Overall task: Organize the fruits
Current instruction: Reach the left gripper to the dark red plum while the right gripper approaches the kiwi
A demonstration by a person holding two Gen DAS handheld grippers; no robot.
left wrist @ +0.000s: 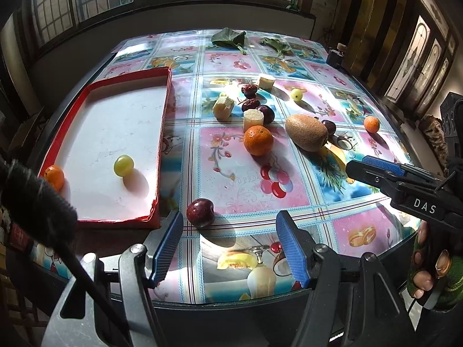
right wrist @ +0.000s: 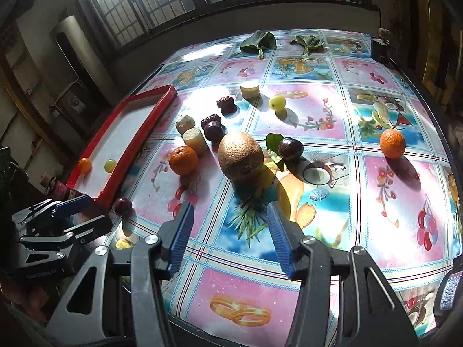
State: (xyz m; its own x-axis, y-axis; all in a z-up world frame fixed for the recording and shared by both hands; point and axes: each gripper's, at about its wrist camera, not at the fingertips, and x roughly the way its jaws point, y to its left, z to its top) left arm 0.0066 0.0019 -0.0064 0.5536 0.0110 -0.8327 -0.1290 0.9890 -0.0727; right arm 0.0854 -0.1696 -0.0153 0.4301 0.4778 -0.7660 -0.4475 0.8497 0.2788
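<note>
Both grippers — left (left wrist: 230, 245) and right (right wrist: 228, 238) — hang spread and empty over a table (left wrist: 246, 190) strewn with fruit, three oranges (left wrist: 258, 140) counted, one already in the red tray (left wrist: 127, 219) beside one grape (left wrist: 123, 166).

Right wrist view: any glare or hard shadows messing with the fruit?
Right wrist view: sun glare washes out the tablecloth beside the red tray; the kiwi casts a hard shadow. Left wrist view: less glare, the tray's white floor is bright.
</note>
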